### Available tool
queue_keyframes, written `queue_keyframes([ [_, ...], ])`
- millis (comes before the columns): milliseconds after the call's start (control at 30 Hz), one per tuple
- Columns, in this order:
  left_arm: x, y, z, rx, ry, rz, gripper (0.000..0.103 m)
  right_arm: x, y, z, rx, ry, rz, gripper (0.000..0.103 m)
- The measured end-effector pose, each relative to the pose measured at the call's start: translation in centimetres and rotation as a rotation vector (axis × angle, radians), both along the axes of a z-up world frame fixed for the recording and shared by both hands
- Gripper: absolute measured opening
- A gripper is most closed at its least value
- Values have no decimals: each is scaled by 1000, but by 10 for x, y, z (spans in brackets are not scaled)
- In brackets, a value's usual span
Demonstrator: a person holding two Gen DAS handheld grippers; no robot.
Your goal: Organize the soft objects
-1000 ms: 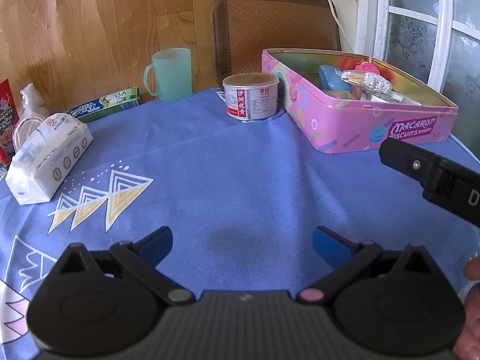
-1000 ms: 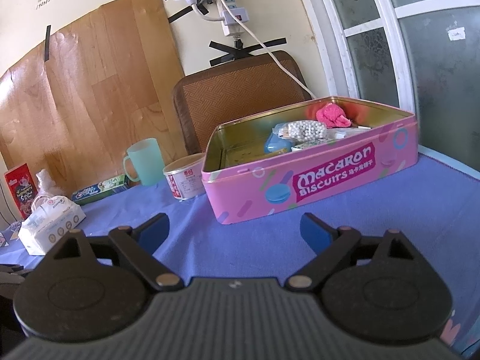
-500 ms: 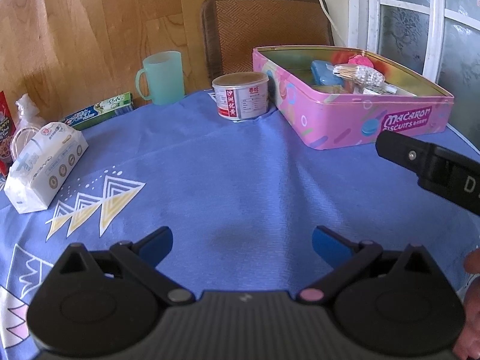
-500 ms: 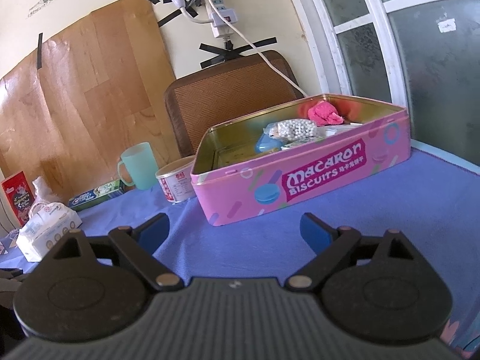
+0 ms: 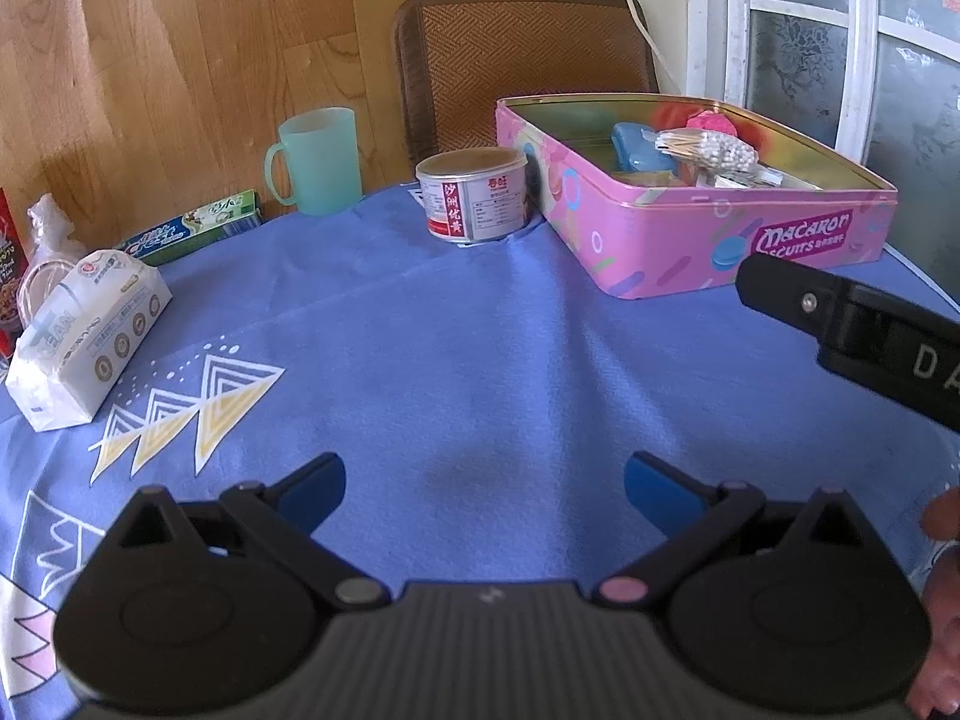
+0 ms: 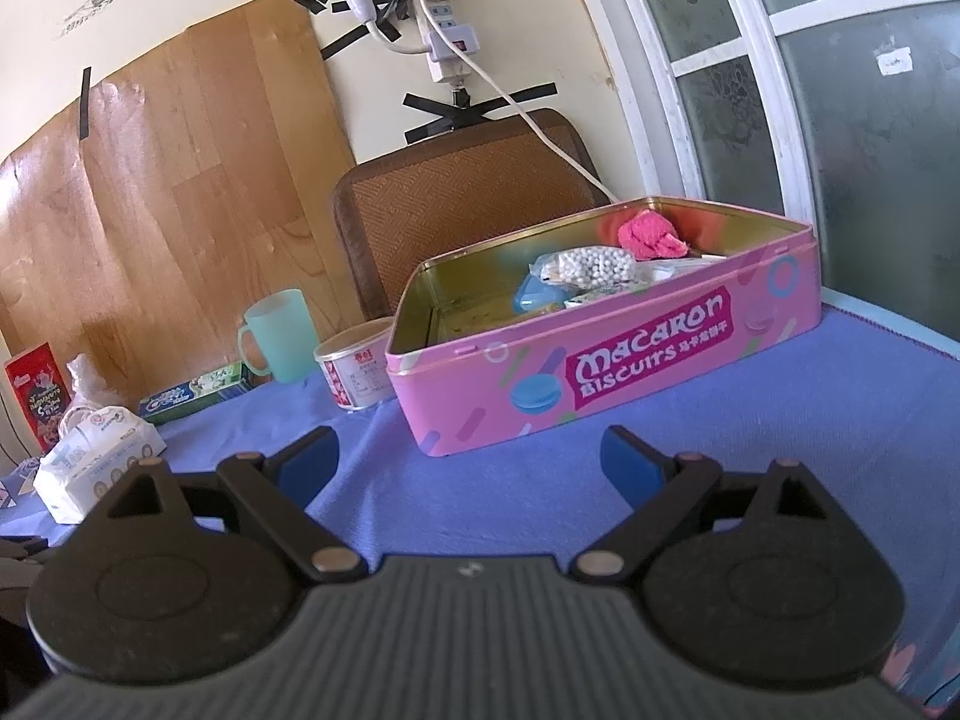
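Sitting out on the far left of the blue cloth, the tissue pack looks like the one soft thing not yet in the pink tin, and that tin already holds a pink cloth, a bag of cotton swabs and a blue case crowded toward its far end. Both claws are empty: the left gripper has its blue pads spread wide over bare cloth, and the right gripper is just as wide, hovering before the tin's front wall. Now the risks, as I read them. The pack is well apart from the tin, so it is a long carry, and a plastic-wrapped pack is slippery and squashy; pinch only the loose wrapper and it could slide out or droop mid-way. Its path runs past the can and the mint cup, both standing near the tin's left corner, and a low swing could knock either over. The toothpaste box and a crumpled bag lie close by the pack, so a wide approach may snag them. The cloth is creased, and dragging anything could bunch it. And the right gripper's body juts across the left view, so a collision between the two is possible.
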State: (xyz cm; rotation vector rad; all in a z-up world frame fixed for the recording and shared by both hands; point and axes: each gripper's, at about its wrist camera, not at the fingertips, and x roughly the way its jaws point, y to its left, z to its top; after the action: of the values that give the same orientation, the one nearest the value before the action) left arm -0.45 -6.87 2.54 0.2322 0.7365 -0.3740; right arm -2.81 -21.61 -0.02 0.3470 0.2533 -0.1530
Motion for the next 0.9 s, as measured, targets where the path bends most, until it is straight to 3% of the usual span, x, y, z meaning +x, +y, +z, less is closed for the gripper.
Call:
queue_keyframes([
  [900,-2,1,1,-11,-9,-16,103,1,4,3,-21,-2,8,96],
])
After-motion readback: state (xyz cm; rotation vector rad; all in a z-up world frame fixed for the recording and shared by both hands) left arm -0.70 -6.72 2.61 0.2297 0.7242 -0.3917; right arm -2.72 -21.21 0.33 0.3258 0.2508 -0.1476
